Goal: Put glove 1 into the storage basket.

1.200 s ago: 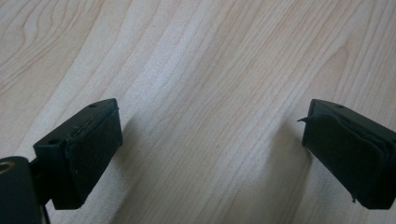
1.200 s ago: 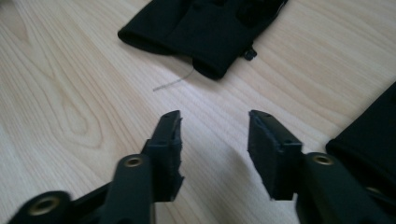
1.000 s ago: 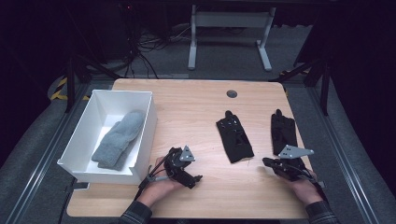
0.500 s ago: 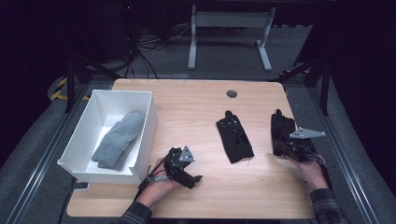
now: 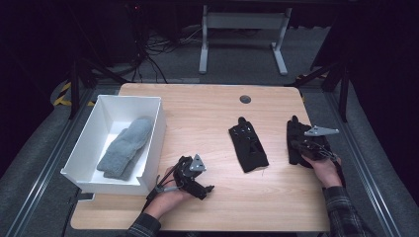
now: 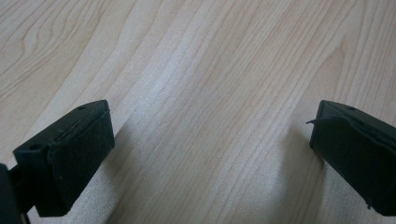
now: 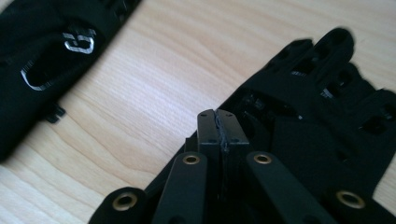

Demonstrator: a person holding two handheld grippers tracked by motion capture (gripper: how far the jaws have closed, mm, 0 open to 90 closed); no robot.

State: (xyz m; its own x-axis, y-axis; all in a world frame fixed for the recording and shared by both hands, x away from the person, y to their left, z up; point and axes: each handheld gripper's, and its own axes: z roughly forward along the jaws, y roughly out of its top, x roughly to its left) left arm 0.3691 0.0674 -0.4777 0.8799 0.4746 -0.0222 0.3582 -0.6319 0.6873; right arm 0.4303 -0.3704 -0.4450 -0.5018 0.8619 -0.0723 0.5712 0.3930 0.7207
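Left tongs lie low at the near edge of the desk, jaws spread wide in the left gripper view, bare wood grain between them, nothing held. The person's left hand grips them from behind.

Right tongs jaws pressed flat together, tips meeting, no cloth visibly pinched between them. In the right gripper view they sit over the wrist end of a black glove, whose fingers spread away beyond the tips and to that view's right; whether the tips touch the fabric I cannot tell. From the high view the same glove lies directly under and just ahead of these tongs.

Second black glove flat on the desk between the two tongs, closer to the right pair, apart from both. White lettering on it in the right gripper view.

White bin just beside the left tongs on their outer side, reaching further back; a grey mitten lies inside.
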